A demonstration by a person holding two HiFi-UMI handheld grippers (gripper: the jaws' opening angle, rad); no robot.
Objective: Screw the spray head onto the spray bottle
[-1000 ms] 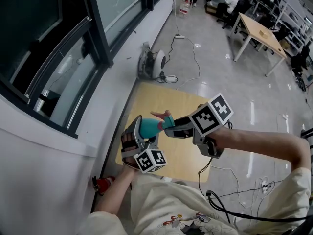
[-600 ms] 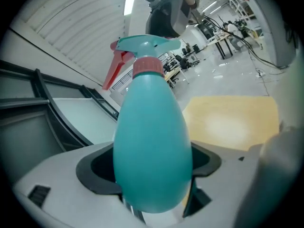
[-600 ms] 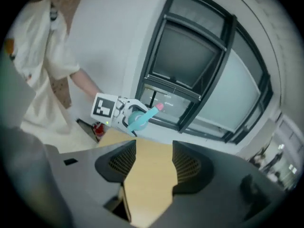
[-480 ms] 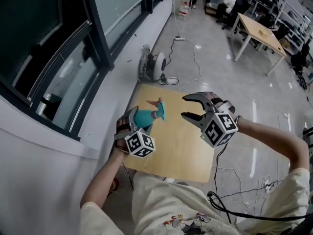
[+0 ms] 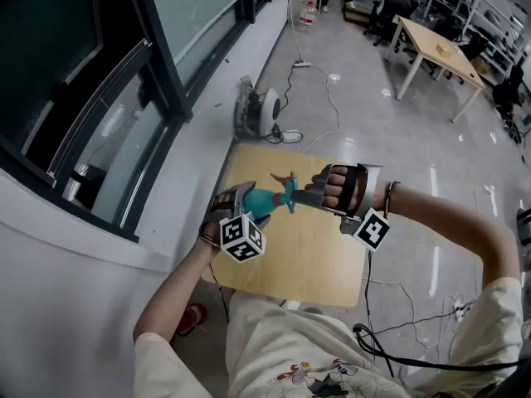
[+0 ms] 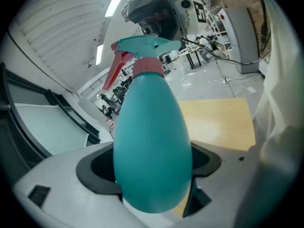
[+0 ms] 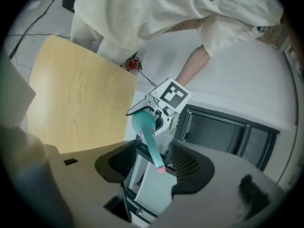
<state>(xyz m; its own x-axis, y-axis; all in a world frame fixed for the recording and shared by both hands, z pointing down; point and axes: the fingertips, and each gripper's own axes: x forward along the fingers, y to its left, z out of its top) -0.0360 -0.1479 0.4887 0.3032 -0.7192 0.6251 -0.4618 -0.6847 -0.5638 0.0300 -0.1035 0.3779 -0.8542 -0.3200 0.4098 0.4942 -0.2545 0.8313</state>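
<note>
A teal spray bottle [image 5: 260,200] is held over the small wooden table [image 5: 303,259], lying nearly level. My left gripper [image 5: 249,206] is shut on its body. In the left gripper view the bottle [image 6: 152,146] fills the middle, with a pink collar [image 6: 148,66], the teal spray head [image 6: 147,44] and a red trigger [image 6: 116,68] on top. My right gripper [image 5: 300,196] comes in from the right and is shut on the spray head [image 5: 288,191]. In the right gripper view the spray head's nozzle [image 7: 153,148] runs between the jaws of the right gripper [image 7: 152,161].
A window wall runs along the left [image 5: 99,98]. On the floor beyond the table sit a round grey device [image 5: 255,106] and trailing cables [image 5: 319,81]. A wooden desk [image 5: 431,52] with seated people stands far right. More cables [image 5: 398,338] lie by my right side.
Half a second ago my right gripper was open and off to the right of the bottle. It has swung back in and closed on the spray head. The left gripper kept its hold.
</note>
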